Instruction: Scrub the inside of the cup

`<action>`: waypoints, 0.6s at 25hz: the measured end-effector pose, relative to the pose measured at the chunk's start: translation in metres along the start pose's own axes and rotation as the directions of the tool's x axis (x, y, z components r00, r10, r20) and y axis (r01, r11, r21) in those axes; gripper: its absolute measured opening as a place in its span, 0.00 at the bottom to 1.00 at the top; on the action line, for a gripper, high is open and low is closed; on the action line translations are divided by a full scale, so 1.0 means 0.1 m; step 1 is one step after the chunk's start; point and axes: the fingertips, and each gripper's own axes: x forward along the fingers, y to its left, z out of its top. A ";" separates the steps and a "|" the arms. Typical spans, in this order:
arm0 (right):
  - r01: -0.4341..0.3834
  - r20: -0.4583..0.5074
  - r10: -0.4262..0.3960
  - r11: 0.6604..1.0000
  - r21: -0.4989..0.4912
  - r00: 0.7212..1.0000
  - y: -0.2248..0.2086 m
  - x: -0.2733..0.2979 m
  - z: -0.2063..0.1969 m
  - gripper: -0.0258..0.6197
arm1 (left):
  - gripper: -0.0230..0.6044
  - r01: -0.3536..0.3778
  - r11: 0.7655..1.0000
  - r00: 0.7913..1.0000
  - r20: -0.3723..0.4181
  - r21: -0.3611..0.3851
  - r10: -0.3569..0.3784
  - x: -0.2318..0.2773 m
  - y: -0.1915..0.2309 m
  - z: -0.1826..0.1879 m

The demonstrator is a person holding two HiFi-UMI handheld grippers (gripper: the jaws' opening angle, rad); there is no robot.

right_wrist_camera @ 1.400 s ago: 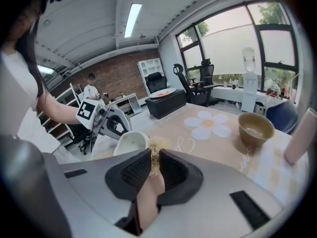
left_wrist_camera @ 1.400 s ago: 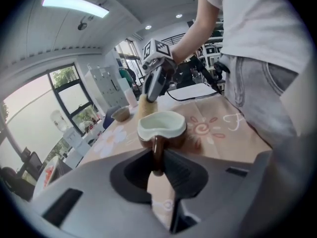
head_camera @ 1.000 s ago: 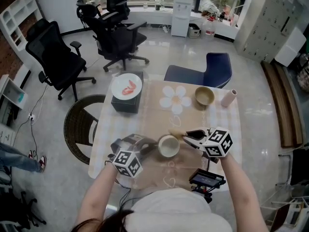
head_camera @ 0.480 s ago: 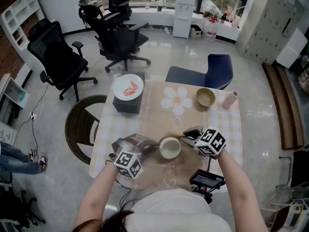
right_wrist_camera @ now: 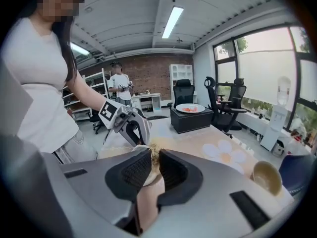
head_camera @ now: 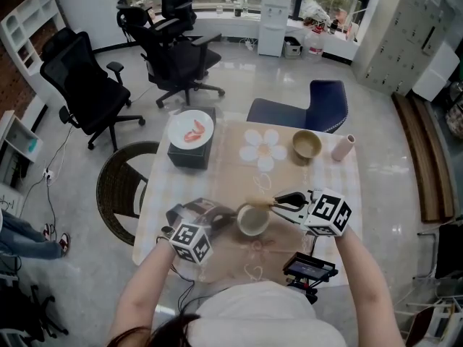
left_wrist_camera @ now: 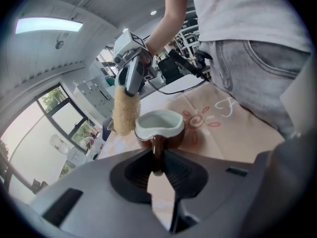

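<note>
The right gripper (head_camera: pixel 276 203) has drawn back toward the right of the head view since half a second ago, when its marker cube stood closer to the cup (head_camera: pixel 252 220). It has also rolled, so the cube shows a different face. Its jaws are closed narrowly on a tan, fibrous scrubber (left_wrist_camera: pixel 124 114). In the left gripper view the scrubber hangs upright just beside the cup's rim, with its lower end at rim level. I cannot tell whether it touches.

The cup has not shifted over the second. It sits upright in the lower middle of the table (head_camera: pixel 340 179), white inside and brown outside. The left gripper (head_camera: pixel 230 220) is where it was, its jaws narrowed onto the cup's handle (left_wrist_camera: pixel 157 155) from the left of the frame.

Room to move is best above the cup — bare cloth runs up to the flower print (head_camera: pixel 262 148). Farther up and right stand a bowl (head_camera: pixel 307 144) and a pink tumbler (head_camera: pixel 341 147) lying on its side near the right edge, both well apart from the cup. A plate (head_camera: pixel 190 129) rests on a black box (head_camera: pixel 189 156) at the table's upper left corner. Below the right gripper a black device (head_camera: pixel 309 267) sits at the lower edge — the tightest spot. A wicker chair (head_camera: pixel 116 186) stands against the left edge, and a blue chair (head_camera: pixel 318 103) is at the top edge.
</note>
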 end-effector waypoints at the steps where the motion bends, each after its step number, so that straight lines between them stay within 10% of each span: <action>1: -0.002 -0.004 0.002 1.000 -0.015 1.000 0.01 0.02 0.00 0.13 | 0.13 0.001 1.000 1.000 0.000 0.003 -0.001 0.00 0.00 0.00; 15: -0.027 -0.190 0.026 1.000 -0.005 0.981 -0.18 0.35 -0.35 0.12 | 0.13 0.021 0.994 1.000 -0.020 0.112 -0.018 -0.01 -0.04 0.06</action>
